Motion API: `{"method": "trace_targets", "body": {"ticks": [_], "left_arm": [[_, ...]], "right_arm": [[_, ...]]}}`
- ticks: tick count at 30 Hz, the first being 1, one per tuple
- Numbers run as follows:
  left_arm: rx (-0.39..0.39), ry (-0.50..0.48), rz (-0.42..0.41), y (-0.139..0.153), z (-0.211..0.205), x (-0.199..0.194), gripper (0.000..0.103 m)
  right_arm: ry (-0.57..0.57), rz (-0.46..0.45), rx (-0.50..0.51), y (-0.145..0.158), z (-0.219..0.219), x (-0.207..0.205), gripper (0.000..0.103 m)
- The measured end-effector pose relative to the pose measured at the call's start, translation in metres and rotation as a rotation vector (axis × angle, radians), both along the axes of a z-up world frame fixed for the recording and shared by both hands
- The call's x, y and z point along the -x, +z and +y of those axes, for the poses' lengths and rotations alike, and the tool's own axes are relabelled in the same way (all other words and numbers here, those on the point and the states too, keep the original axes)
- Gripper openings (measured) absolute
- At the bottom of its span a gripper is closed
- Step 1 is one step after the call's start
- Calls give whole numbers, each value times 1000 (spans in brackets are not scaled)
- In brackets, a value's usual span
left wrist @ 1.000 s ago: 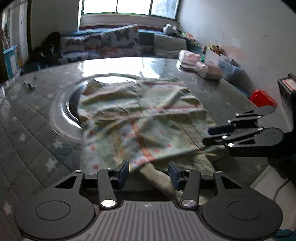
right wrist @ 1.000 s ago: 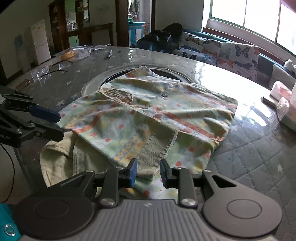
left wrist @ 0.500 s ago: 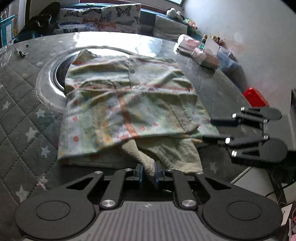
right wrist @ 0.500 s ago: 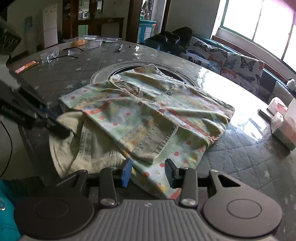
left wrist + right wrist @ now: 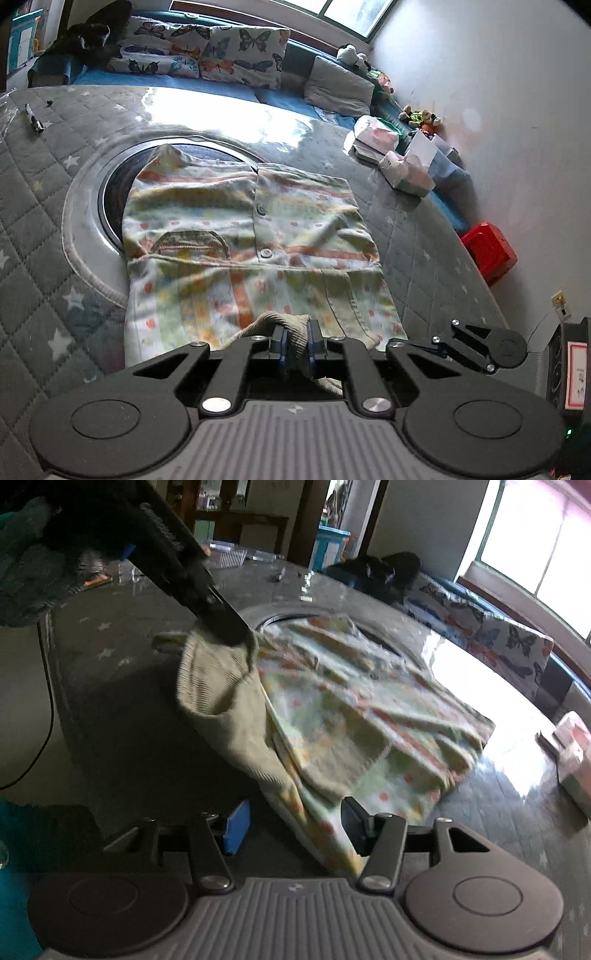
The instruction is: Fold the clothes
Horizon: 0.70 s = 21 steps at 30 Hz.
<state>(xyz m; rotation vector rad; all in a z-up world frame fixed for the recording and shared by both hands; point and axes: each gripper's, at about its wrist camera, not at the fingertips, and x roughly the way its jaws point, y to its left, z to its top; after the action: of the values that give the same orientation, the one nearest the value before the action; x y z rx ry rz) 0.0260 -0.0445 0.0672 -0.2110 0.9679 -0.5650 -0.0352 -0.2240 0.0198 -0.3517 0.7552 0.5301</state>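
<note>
I am clamping my left gripper (image 5: 295, 345) on the shirt (image 5: 251, 236) hem, lifted mid-fold, my right gripper (image 5: 295, 829) hanging open around its edge.

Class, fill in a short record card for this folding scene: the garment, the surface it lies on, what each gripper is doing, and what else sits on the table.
garment: patterned button-up shirt, spread flat with its ribbed olive hem lifted
surface: grey quilted table cover with star print
left gripper: jaws shut on the ribbed olive hem, raising it above the table
right gripper: jaws open, the shirt's near edge between them
other items: tissue packs at the far right edge
room: butterfly cushions behind the table
</note>
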Motion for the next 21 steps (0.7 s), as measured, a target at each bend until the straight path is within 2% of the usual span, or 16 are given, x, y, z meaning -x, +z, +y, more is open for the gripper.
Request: {"method": "trace_targets", "body": {"ticks": [3,5,7,8,9,10,11,16,21], "left_arm": [[-1,-12,4,-2,-1,-3,11],[-4,-18,3,-4,0,-2,12],[-8,-24,-5,-4,4,2,13],[-11,-28,-16,-4,7,5,15],[-17,-33,-32,-3,11,9,25],[-23,-38,-48,-2,16,13,34],[-35,-36,-68,-2,20,18,46],[-108,-33,-186,-3,39,44,54],[-247,-65,-297,-19,34,62,58]], "right_arm": [[15,-5,-15,-1,5,-5,50],[25,-8,-25,-2,9,-8,41],[35,-11,-35,-2,13,-11,26],[30,-5,-48,-1,12,-14,25],[10,4,-69,1,10,-19,22],[-12,15,-91,3,7,-23,21],[-27,26,-111,5,4,-27,19],[-59,38,-163,14,-2,-39,15],[-72,33,-173,16,-2,-41,14]]}}
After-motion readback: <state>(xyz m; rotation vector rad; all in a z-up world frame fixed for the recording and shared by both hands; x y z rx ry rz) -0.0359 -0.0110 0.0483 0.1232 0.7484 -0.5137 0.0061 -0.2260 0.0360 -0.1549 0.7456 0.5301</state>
